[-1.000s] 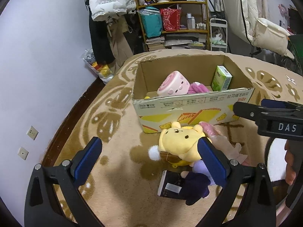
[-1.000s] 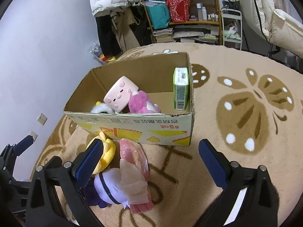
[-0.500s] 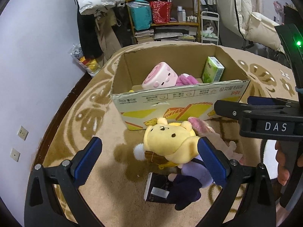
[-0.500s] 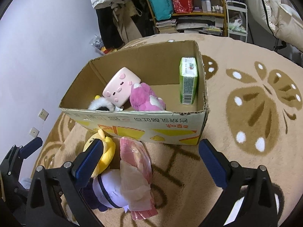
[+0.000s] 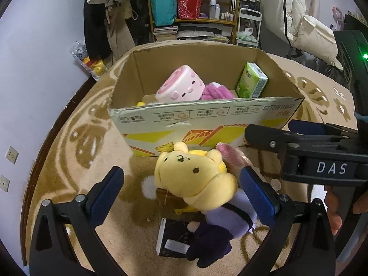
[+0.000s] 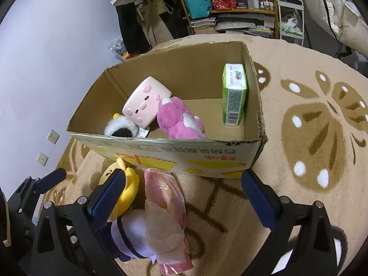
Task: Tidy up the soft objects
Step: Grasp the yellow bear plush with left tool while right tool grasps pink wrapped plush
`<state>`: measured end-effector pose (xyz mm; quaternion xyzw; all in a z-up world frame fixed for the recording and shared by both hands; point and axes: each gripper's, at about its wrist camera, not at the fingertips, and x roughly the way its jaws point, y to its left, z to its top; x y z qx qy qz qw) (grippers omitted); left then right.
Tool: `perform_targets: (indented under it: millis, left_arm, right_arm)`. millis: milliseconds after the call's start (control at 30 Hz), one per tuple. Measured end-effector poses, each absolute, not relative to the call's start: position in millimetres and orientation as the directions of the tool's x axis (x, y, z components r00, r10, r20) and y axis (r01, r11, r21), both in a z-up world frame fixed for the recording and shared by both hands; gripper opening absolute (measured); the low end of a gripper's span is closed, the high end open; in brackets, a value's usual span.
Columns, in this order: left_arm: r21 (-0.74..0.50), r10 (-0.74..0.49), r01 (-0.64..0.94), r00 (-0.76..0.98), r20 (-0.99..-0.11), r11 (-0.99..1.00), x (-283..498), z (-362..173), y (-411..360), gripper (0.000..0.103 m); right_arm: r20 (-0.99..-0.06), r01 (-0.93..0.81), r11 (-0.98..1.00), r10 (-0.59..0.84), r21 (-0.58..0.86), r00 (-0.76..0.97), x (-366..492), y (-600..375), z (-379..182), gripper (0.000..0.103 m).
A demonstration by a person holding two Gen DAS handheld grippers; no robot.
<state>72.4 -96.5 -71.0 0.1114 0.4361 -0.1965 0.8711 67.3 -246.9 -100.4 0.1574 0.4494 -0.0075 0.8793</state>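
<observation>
On the rug at my twelve o'clock, between the wide-open left hand-held gripper point(image 5: 181, 192) fingers, lies the yellow bear point(image 5: 195, 177), body running toward five; the right hand-held gripper point(image 6: 184, 194), also wide, sits farther off.

A cardboard box point(image 6: 161, 151) stands open on the carpet point(image 6: 310, 138). Inside it, a block-shaped plush point(image 6: 147, 102) leans at the left, a furry plush point(image 6: 179, 119) lies beside it toward the middle, a small fluffy toy point(image 6: 119, 128) sits in the near-left corner, and a tissue pack point(image 6: 233, 96) stands against the right wall. On the carpet just before the box's near wall lie a bear plush point(image 5: 195, 179), a wrapped packet point(image 6: 165, 207) to its right, a second plush point(image 5: 225, 220) nearer the viewer, touching both, and a flat dark item point(image 5: 174, 237) partly beneath them. Behind the box, shelves point(image 5: 195, 11) stand against the far wall.
</observation>
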Motion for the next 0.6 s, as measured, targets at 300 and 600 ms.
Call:
perform_targets:
  millis: [300, 600]
  left_arm:
    - [-0.032, -0.249, 0.427, 0.464, -0.850, 0.904, 82.4, -90.3, -97.5, 0.100]
    - [-0.025, -0.231, 0.422, 0.444, -0.866, 0.906, 88.2, -101.4, -98.6, 0.100]
  right_arm:
    - [-0.822, 0.164, 0.952, 0.127, 0.258, 0.555, 77.2, -243.9, -113.6, 0.103]
    - [-0.837, 0.152, 0.949, 0.160, 0.276, 0.523, 83.8, -243.0, -124.2, 0.099]
